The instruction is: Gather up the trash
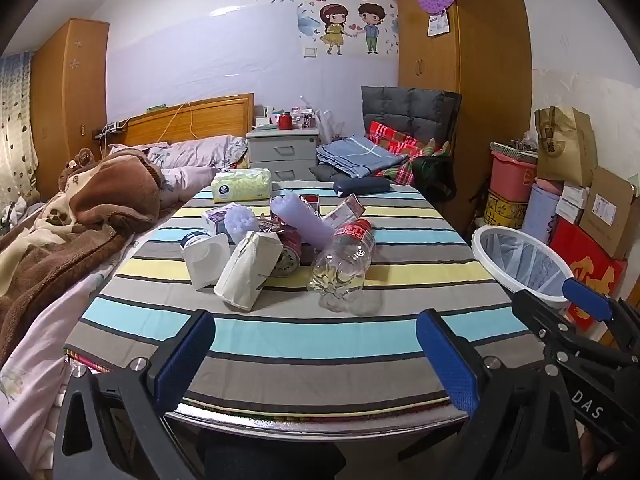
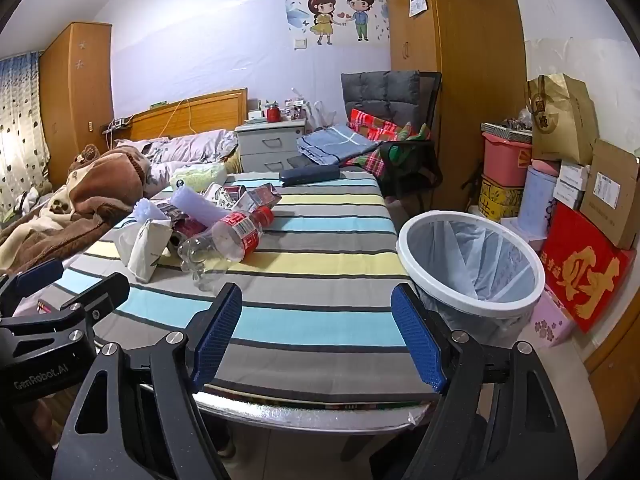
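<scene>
The trash sits in one heap mid-bench: one clear plastic bottle with a red label lying on its side, one white paper bag, one tin can, two lilac foam pieces and several small cartons half buried beneath them, too overlapped to count. One lined white bin stands just beside the striped bench. The left gripper and right gripper both hang with jaws spread wide, holding nothing.
</scene>
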Tool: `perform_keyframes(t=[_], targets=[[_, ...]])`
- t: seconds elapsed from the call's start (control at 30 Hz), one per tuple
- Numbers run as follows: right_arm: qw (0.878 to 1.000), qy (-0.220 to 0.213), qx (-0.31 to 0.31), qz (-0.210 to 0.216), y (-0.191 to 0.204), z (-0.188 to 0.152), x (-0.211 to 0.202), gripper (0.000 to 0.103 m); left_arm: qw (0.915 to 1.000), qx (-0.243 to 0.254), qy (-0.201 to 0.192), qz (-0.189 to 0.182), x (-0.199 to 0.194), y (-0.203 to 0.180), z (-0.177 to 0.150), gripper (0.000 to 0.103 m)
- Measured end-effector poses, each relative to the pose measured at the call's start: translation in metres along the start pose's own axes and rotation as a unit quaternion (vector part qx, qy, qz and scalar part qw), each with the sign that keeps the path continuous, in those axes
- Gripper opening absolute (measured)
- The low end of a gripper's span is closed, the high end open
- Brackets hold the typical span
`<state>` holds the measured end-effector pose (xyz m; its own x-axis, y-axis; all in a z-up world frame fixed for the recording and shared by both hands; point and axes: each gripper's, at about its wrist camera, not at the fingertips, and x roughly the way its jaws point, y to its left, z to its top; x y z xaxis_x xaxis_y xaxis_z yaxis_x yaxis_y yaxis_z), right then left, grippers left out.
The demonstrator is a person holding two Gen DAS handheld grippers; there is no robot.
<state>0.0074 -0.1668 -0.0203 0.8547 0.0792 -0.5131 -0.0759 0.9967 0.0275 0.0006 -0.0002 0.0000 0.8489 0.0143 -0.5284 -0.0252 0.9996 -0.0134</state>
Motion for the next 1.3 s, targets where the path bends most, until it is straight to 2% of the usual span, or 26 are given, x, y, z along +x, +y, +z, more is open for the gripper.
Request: perform_keyframes(t=[1.3], targets=[[1.000, -0.009, -0.002, -0.001, -0.0004, 0.0002, -0.0016, 0.079, 1.0000, -0.003, -0.003, 0.001, 0.0028, 0.0027, -0.0017, 0.102]])
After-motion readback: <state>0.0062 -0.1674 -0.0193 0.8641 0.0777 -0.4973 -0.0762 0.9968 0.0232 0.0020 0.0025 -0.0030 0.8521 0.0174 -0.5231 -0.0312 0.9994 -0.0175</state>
